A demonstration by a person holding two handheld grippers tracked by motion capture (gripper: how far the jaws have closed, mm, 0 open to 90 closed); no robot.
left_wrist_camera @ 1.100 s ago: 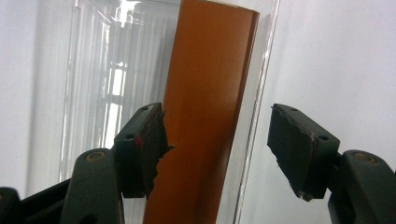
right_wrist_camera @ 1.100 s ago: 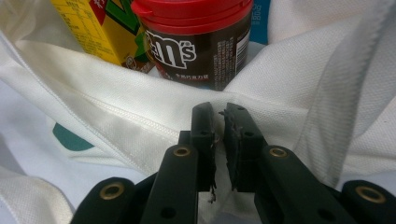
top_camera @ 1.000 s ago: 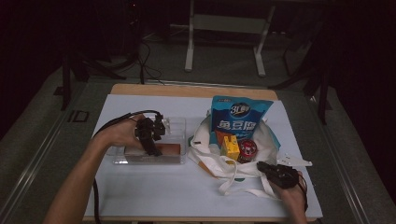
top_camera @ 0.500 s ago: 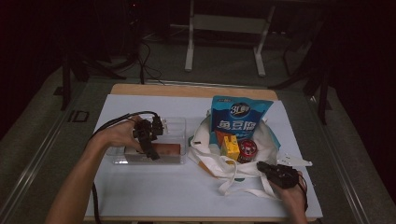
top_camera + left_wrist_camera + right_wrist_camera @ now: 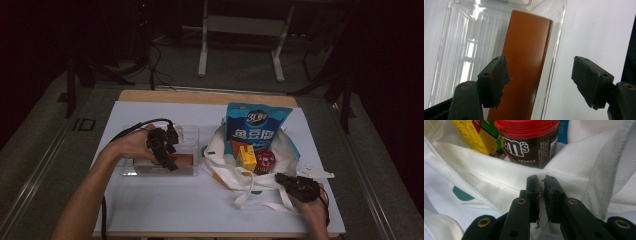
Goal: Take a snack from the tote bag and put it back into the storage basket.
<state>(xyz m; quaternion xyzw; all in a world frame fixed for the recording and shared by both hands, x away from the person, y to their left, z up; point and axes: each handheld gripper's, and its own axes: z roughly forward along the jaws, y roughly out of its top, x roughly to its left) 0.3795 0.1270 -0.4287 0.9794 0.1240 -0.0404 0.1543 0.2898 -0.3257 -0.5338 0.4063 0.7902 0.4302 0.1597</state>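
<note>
Orange box (image 5: pixel 526 67) lying inside clear tray (image 5: pixel 187 135) on white surface (image 5: pixel 165 205), left of centre. Left gripper (image 5: pixel 540 80) just above box, jaws wide apart, holding nothing. White bag (image 5: pixel 222 150) to the right, with blue packet (image 5: pixel 256 127), yellow carton (image 5: pixel 472 133), red-lidded jar (image 5: pixel 531 142). Right gripper (image 5: pixel 541 187) at bag's near edge, jaws nearly closed, pinching white fabric.

High view looking forward and down over the whole table (image 5: pixel 165 210) from its near edge, left gripper view close above the clear tray (image 5: pixel 456 45) near the left edge, right gripper view close against the white bag (image 5: pixel 499 182), both spots shared with the high view
</note>
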